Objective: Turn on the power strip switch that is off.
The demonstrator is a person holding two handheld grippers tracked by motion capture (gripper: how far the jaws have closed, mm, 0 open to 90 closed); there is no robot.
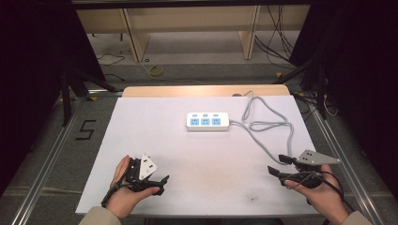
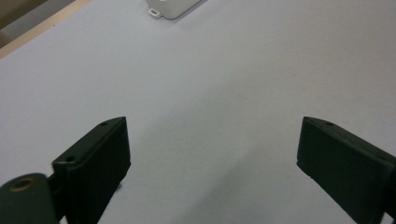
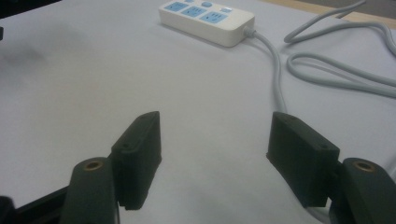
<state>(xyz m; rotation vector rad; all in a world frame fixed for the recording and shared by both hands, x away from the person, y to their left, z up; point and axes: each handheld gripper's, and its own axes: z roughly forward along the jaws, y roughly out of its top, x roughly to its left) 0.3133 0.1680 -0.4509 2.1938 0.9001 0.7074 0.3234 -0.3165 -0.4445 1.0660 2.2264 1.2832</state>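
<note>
A white power strip point(image 1: 207, 121) with blue sockets lies at the middle of the white table top, and its grey cable point(image 1: 263, 126) loops off to the right. The right gripper view shows the strip point(image 3: 208, 17) far ahead and the cable point(image 3: 327, 74) to its right. A corner of the strip point(image 2: 170, 7) peeks in at the top of the left gripper view. My left gripper point(image 1: 157, 180) rests near the front left edge, open, nothing between its jaws point(image 2: 212, 149). My right gripper point(image 1: 278, 164) sits at the front right, open and empty point(image 3: 215, 140), just beside the cable's near run.
The white sheet point(image 1: 155, 140) covers a wooden table whose far edge point(image 1: 187, 90) shows bare. Metal rails point(image 1: 47, 154) run along both sides. Wooden shelving legs point(image 1: 136, 37) and loose floor cables point(image 1: 277, 42) lie beyond the table.
</note>
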